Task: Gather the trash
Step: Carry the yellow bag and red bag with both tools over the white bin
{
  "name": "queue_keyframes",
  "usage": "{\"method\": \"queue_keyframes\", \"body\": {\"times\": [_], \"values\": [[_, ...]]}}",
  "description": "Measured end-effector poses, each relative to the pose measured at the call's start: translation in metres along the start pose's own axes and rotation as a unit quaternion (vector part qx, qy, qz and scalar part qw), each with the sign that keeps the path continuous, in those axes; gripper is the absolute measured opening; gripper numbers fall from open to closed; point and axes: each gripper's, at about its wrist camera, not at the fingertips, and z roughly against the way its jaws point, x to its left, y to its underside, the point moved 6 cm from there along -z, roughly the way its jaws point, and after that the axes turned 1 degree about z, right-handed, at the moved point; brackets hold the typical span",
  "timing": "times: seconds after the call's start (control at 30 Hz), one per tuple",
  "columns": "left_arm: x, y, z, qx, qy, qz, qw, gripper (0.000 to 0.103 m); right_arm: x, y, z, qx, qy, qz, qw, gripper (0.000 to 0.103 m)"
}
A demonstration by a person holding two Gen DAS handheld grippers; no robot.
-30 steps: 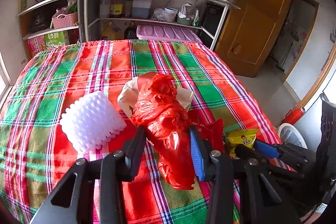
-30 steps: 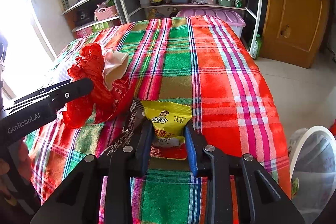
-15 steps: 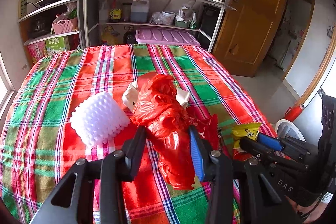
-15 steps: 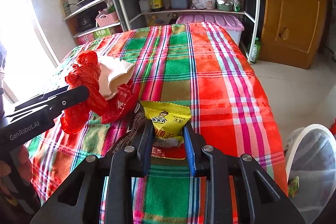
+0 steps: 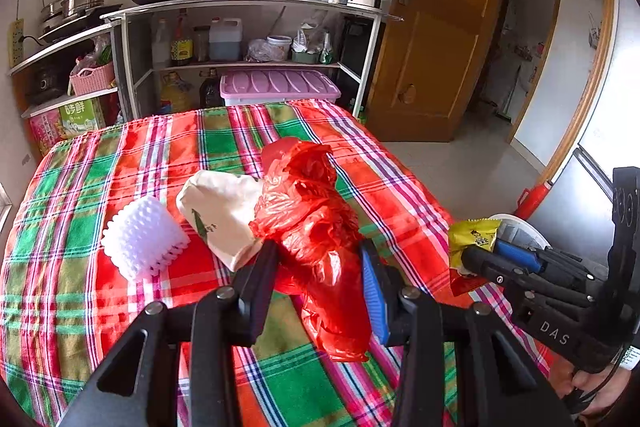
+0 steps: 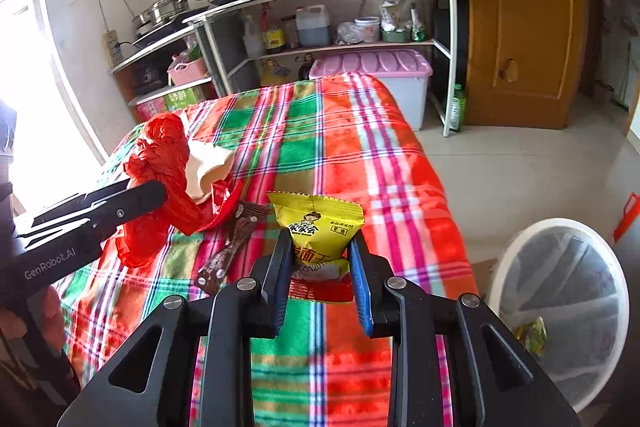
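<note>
Only right wrist shows, blurrily, bin (image 6: pixel 560 311) contents.

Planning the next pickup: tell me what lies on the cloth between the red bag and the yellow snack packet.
In the right wrist view, a brown wrapper lies on the cloth between the red bag and yellow snack packet.

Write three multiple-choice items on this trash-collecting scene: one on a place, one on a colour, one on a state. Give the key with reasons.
1. Where does the white foam sleeve lie?
A. on the plaid cloth
B. in the bin
C. on the shelf

2. What colour is the snack packet in the right gripper?
A. blue
B. yellow
C. white

3. What does the left gripper hold?
A. nothing
B. a bottle
C. a red plastic bag

Key: 1 A, it rests on the tablecloth; 2 B, its front is yellow; 3 C, the bag sits clamped between the fingers.
</note>
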Motion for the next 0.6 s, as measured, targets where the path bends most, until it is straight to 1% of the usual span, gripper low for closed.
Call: {"method": "queue_keyframes", "body": {"times": [0.13,0.3,0.6], "values": [[-0.022,0.002,-0.002,0.003,0.012,-0.016,0.9998,0.042,-0.012,0.003,0.015,-0.009,0.013,-0.010,1.000,0.028],[-0.048,0.003,-0.007,0.004,0.012,-0.046,0.9988,0.042,-0.030,0.008,0.030,-0.018,0.030,-0.024,0.999,0.028],[-0.108,0.006,-0.016,0.007,0.034,-0.094,0.9950,0.043,-0.077,0.018,0.064,-0.036,0.073,-0.058,0.995,0.028]]}}
